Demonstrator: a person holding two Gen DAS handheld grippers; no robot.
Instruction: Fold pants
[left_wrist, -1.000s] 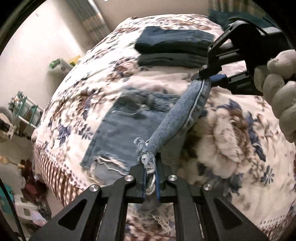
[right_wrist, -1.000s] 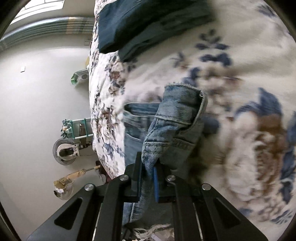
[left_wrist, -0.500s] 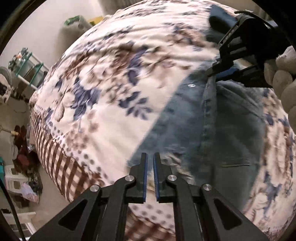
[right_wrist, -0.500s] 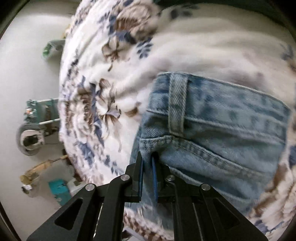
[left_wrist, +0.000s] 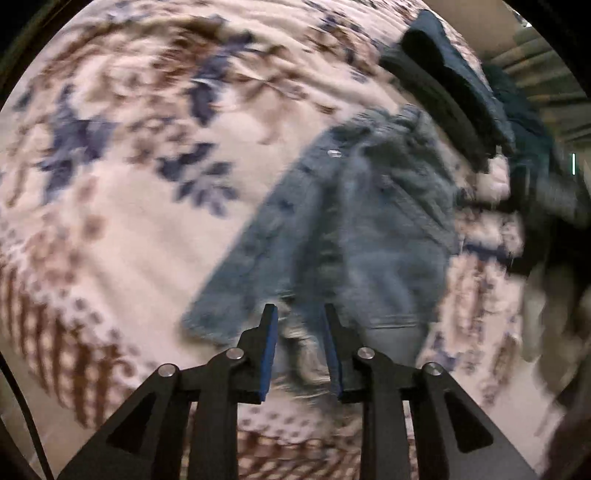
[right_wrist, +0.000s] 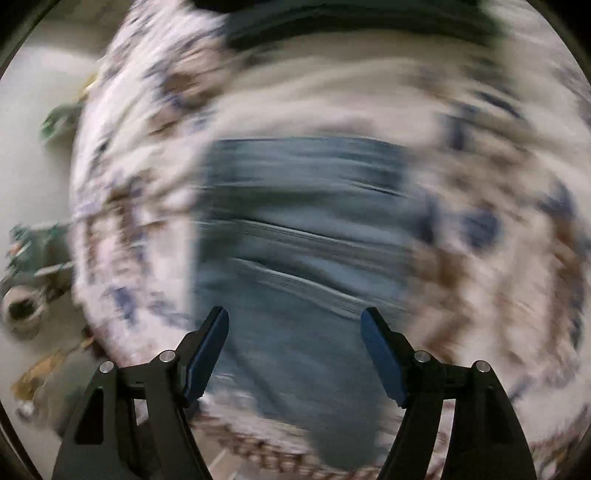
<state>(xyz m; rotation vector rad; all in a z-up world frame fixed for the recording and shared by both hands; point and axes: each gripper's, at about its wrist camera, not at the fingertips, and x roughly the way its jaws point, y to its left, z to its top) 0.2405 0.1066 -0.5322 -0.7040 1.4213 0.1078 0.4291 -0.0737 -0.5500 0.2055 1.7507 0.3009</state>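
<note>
Light blue denim shorts (left_wrist: 354, 229) lie folded flat on the floral bedspread (left_wrist: 129, 206). My left gripper (left_wrist: 300, 325) is open and empty, just above the frayed hem at the shorts' near edge. In the right wrist view the shorts (right_wrist: 303, 236) fill the middle, blurred by motion. My right gripper (right_wrist: 295, 321) is wide open and empty, hovering over them. Both views are blurred.
A stack of folded dark pants (left_wrist: 454, 92) lies on the bed beyond the shorts, at the top right of the left wrist view. The bed's checked edge (left_wrist: 74, 369) is near left. Floor clutter and a green rack (right_wrist: 33, 243) show left of the bed.
Both grippers let go of the shorts and opened. The shorts went from hanging folded over to lying flat on the bed. Both grippers have drawn back and are still moving.
</note>
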